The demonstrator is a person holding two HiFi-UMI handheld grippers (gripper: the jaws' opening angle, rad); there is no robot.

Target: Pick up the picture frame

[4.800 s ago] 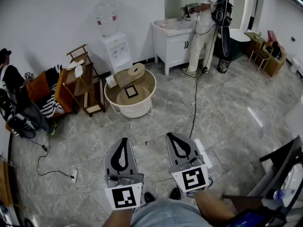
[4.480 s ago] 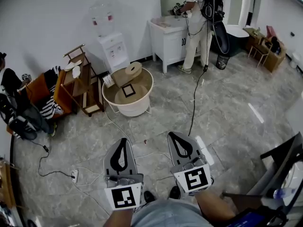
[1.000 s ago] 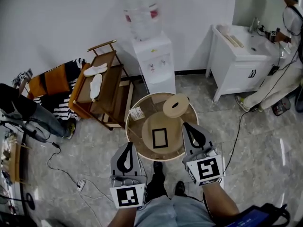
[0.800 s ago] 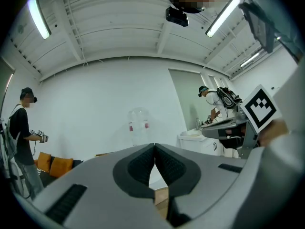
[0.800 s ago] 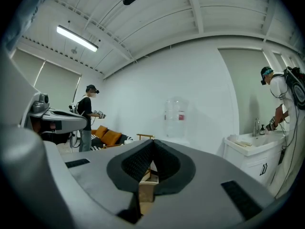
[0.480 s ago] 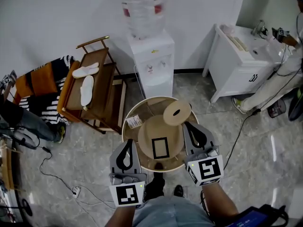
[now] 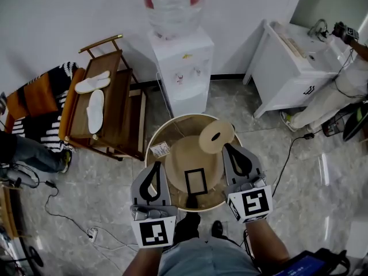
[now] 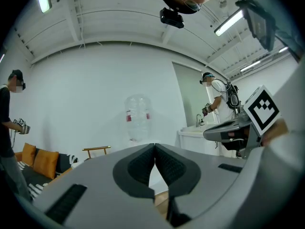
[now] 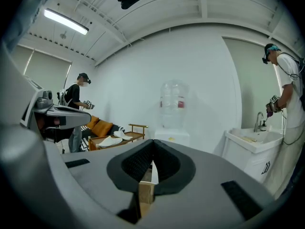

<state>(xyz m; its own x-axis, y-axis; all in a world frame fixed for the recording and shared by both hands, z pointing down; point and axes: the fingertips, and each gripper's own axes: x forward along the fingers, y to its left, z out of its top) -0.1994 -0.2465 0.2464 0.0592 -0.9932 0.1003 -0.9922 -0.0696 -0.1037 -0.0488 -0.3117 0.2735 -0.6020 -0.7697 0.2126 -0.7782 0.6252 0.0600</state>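
The picture frame (image 7: 195,181), a small black rectangle, lies flat on the light wooden top of a low round table (image 7: 156,164). A round wooden disc with a hole (image 7: 217,137) sits at the table's far right. My left gripper (image 7: 154,167) hovers at the table's left edge, left of the frame, shut with nothing in it. To the right of the frame my right gripper (image 7: 230,148) hangs beside the disc, shut and empty too. In both gripper views the jaws meet at the tips, left gripper (image 8: 155,146) and right gripper (image 9: 153,141), and the frame is hidden.
A water dispenser (image 7: 178,68) stands just beyond the table. A wooden rack with white slippers (image 7: 109,96) is at the left, a white cabinet (image 7: 287,68) and a person (image 7: 345,91) at the right. Cables (image 7: 75,223) run over the floor.
The round table with the frame has come from far across the room to right under the grippers. Both grippers stayed shut and side by side.
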